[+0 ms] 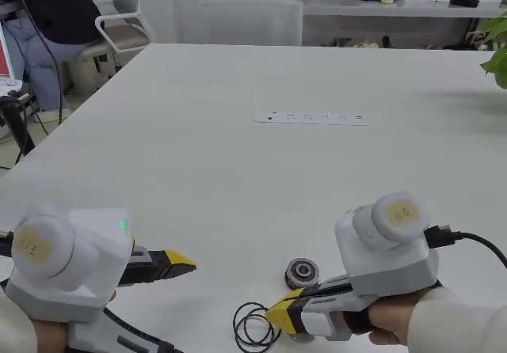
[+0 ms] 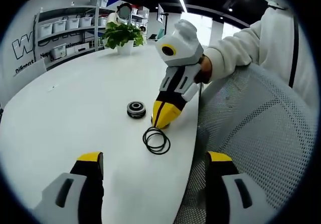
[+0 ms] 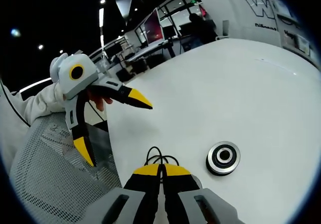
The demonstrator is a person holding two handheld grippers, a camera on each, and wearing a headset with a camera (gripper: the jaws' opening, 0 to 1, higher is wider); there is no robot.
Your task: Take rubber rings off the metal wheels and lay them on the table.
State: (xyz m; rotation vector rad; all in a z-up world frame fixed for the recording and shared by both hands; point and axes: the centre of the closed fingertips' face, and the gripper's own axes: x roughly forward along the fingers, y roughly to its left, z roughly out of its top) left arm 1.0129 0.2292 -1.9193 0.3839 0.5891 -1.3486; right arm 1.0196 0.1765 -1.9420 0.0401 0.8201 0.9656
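Head view and both gripper views of a broad white table (image 1: 238, 155). We see the left gripper (image 2: 154, 159) held low over the near edge of the table with its yellow-tipped jaws spread wide and nothing between them. The right gripper view shows the same spread from the side, one jaw pointing out over the table and the other angled down toward a grey mesh chair (image 2: 251, 133). The right gripper (image 3: 161, 168) has its two yellow tips pressed together, with no gap visible between them. Those tips rest at the edge of a small heap of thin black rubber rings (image 1: 253, 327), which lies flat on the table close to the near edge. We cannot tell whether a ring is pinched between the tips. Just beside the rings and the right gripper's tips, a little farther onto the table, lies a small round metal wheel (image 1: 302, 272). It lies flat, silver with a black band on its face, apart from both grippers. Well beyond the wheel, near the middle of the table, lies a flat white power strip (image 1: 313, 118). A green potted plant (image 2: 122, 33) stands at the table's far side in the left gripper view.
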